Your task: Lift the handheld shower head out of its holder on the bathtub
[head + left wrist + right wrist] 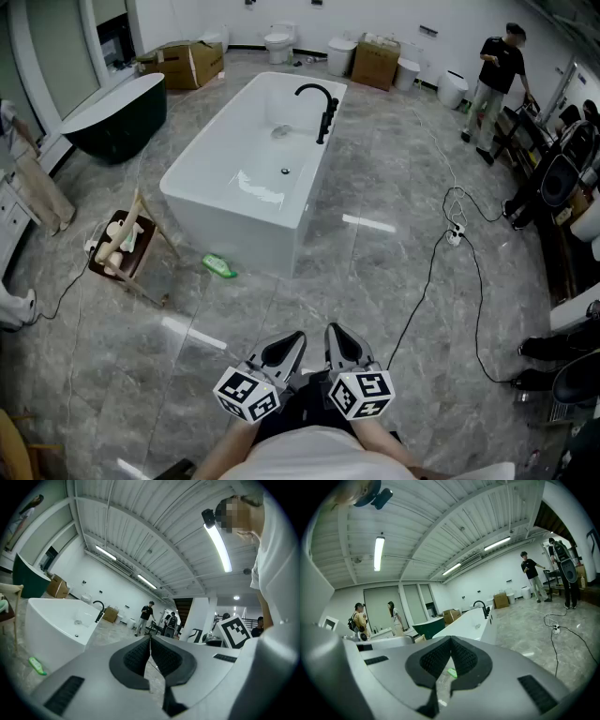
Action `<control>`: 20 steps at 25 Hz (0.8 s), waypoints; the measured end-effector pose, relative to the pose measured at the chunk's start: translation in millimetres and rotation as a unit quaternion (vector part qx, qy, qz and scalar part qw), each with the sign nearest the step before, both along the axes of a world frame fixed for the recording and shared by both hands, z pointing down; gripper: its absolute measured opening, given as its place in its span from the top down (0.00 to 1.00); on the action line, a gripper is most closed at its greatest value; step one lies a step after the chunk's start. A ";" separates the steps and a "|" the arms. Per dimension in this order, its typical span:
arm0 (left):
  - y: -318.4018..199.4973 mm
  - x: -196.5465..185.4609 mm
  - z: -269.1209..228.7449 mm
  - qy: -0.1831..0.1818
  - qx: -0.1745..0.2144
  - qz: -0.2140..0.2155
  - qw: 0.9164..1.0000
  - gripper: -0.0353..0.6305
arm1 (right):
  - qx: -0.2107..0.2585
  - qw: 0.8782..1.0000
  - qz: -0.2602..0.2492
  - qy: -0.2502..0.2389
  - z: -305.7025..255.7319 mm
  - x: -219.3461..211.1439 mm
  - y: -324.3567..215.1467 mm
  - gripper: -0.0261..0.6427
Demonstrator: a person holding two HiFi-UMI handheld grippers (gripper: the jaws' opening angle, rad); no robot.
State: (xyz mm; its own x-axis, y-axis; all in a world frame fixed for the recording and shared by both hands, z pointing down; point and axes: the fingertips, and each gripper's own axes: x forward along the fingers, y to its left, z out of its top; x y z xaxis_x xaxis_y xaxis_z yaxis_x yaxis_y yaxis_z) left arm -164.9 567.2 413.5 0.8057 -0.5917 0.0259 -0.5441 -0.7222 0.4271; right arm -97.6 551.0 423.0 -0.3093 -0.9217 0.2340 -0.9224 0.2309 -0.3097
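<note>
The white bathtub (246, 184) stands in the middle of the floor, far ahead of both grippers. On its far right rim rises a black faucet (314, 91), with the black handheld shower head (327, 119) upright in its holder beside it. My left gripper (292, 341) and right gripper (337, 336) are held side by side low in the head view, both shut with nothing between their jaws. The left gripper view shows its shut jaws (150, 639) with the tub (54, 623) and faucet (99, 610) far off to the left. The right gripper (450, 641) looks toward the tub (471, 620) and faucet (482, 607).
A green object (220, 266) lies on the floor by the tub's near corner, a wooden stool (125, 247) to its left. A dark green tub (117, 112), cardboard boxes (187, 62) and toilets (278, 42) line the back. A cable (457, 236) trails at right; a person (496, 82) stands far right.
</note>
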 end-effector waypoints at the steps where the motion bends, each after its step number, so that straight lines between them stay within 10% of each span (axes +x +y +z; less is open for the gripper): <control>1: 0.3 1.0 -0.6 0.000 0.001 0.001 1.000 0.93 | 0.002 1.000 0.000 0.001 -1.4 -0.2 0.3 0.94; 20: 5.6 12.4 3.6 -0.001 -0.007 0.026 1.000 0.93 | 0.003 1.000 0.013 -0.003 -2.3 7.2 6.9 0.94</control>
